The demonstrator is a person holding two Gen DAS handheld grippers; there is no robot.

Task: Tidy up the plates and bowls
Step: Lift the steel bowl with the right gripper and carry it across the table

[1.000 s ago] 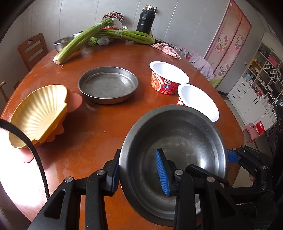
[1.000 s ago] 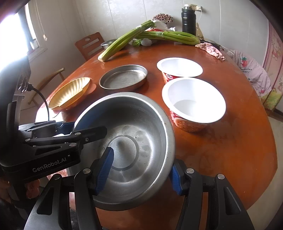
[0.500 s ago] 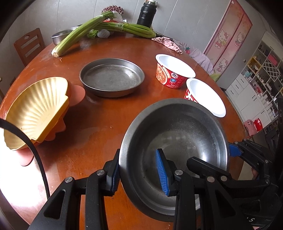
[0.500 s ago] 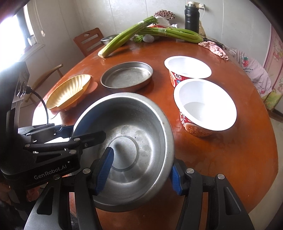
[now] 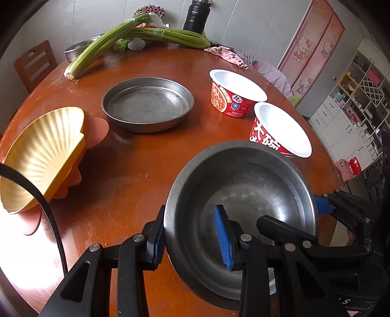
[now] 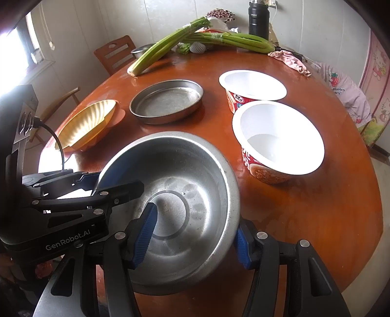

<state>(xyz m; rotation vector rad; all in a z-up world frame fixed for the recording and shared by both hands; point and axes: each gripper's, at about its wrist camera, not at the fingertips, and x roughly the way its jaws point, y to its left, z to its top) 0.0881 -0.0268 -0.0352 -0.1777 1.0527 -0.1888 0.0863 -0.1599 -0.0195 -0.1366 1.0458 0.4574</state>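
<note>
A steel bowl (image 5: 246, 195) (image 6: 175, 195) is held over the near part of the round wooden table (image 5: 136, 165). My left gripper (image 5: 190, 241) straddles its left rim, one pad outside, one inside; the jaws stand fairly wide and a firm grip is not clear. My right gripper (image 6: 195, 236) straddles the right rim the same way. A flat steel plate (image 5: 147, 103) (image 6: 168, 101) lies mid-table. A yellow shell-shaped dish (image 5: 43, 156) (image 6: 86, 124) sits at the left. Two red paper bowls (image 5: 236, 94) (image 5: 280, 129) stand at the right.
Celery stalks (image 5: 136, 36), a black flask (image 5: 196, 15), a small steel bowl (image 5: 75, 50) and a pink cloth (image 5: 226, 54) lie at the table's far edge. A wooden chair (image 5: 34, 64) stands far left. Shelves (image 5: 360, 97) are to the right.
Both grippers and the steel bowl have drawn back toward the near table edge; the plate and paper bowls look farther off. The hold on the bowl is the same.
</note>
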